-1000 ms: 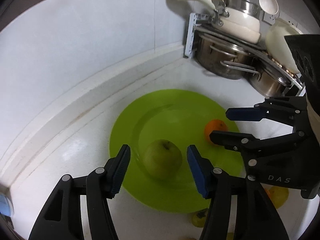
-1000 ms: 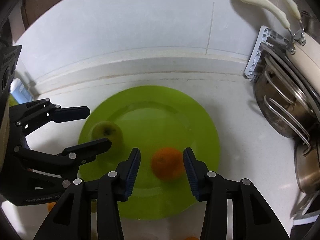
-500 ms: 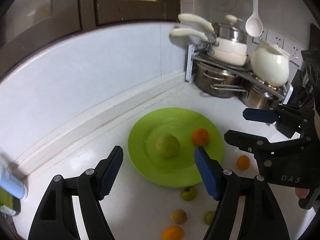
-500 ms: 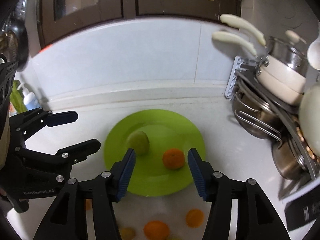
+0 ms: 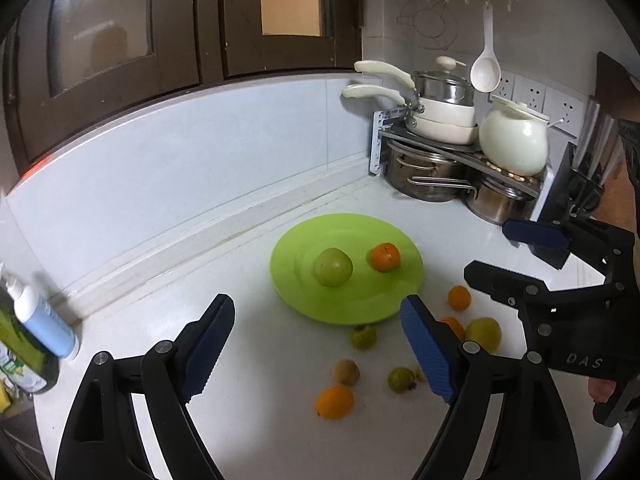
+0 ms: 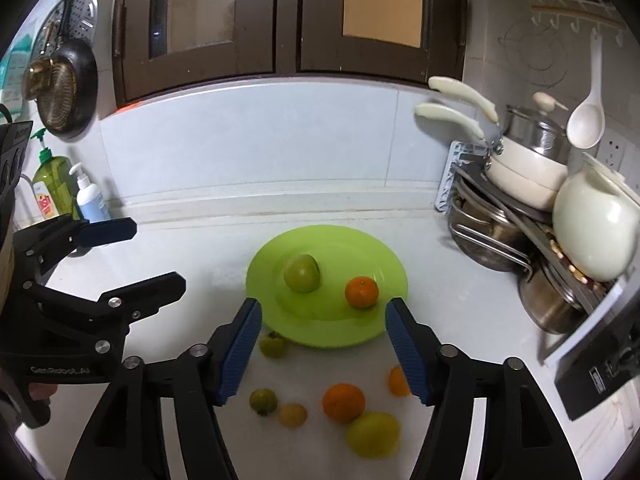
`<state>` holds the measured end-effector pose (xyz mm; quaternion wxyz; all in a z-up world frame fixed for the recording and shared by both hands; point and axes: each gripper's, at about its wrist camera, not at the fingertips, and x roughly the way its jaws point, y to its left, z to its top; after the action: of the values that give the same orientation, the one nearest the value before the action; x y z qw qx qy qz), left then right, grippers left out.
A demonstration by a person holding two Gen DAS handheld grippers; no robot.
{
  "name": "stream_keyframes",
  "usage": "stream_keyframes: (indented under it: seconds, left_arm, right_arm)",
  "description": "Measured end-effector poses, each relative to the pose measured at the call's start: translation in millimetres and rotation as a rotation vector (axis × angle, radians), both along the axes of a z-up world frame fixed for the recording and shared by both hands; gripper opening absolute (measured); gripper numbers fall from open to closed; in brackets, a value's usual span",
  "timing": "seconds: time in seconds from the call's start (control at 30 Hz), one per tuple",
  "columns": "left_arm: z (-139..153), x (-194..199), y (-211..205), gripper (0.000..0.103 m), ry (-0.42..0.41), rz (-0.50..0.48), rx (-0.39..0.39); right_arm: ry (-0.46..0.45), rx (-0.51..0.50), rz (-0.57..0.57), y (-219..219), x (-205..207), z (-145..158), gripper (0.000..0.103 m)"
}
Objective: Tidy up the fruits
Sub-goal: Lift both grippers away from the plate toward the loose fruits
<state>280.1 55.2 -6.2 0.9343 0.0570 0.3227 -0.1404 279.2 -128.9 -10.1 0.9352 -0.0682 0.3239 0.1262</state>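
Both grippers (image 5: 316, 344) (image 6: 324, 344) tilted down, fingers opening

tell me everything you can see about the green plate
The green plate is round, bright lime, glossy like smooth plastic, with a broad flat rim around a shallow well. It lies flat on the white counter near the back wall. A green apple and an orange sit on it, apart. A small greenish fruit lies at its near edge. No gripper touches it.

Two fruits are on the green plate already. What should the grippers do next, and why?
Probably lower the right gripper, empty with jaws opening, onto the big orange lying loose on the white counter; only the green apple and small orange sit on the round green plate.
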Motion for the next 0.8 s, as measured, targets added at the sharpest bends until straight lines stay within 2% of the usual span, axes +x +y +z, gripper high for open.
stream_keyframes:
  seconds: [0.17, 0.37, 0.63, 0.8]
  left_arm:
    - [-6, -25, 5, 0.087, 0.005, 0.01, -0.002]
    - [-18, -53, 8, 0.088, 0.009, 0.016, 0.007]
    - [-38, -69, 14, 0.088, 0.041, 0.021, 0.007]
    - [-45, -77, 11, 0.088, 0.012, 0.008, 0.04]
  right_arm:
    - [-0.034, -0.022, -0.01, 3, -28, 2, 0.065]
    - [-0.029, -0.025, -0.012, 6, -53, -7, 0.065]
    - [0.052, -0.027, -0.007, 11, -69, -29, 0.065]
    - [0.099, -0.016, 0.002, 11, -72, -43, 0.065]
